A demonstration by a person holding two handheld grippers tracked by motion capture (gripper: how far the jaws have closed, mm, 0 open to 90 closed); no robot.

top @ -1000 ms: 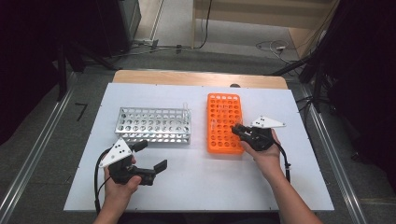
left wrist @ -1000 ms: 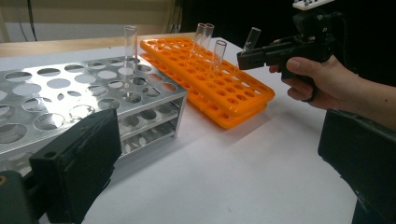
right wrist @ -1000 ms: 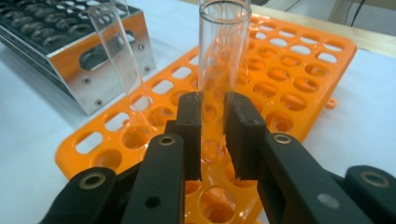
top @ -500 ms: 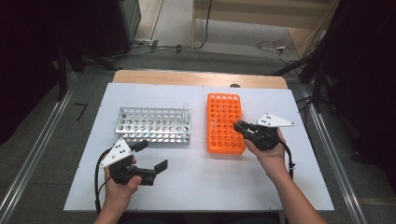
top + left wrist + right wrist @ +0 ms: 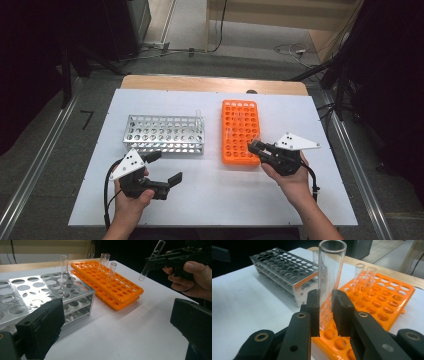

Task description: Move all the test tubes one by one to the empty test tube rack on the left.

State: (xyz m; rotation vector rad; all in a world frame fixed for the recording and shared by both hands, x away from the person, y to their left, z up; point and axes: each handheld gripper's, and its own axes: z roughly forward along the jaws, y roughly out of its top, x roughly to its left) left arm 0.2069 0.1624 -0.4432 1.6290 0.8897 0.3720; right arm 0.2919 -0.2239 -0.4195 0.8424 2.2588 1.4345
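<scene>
At about four o'clock on the white bench, just beside the near right corner of the orange rack, a clear glass tube is held by the narrow jaws of the right gripper, its long axis nearly upright and its round bottom lifted free above the rack holes. From this tube the metal rack lies toward nine o'clock, closer to the left gripper, whose jaws are kept wide with nothing between them. No brand, label or writing can be read.

No legible text, label, brand, number or sign anywhere.
</scene>
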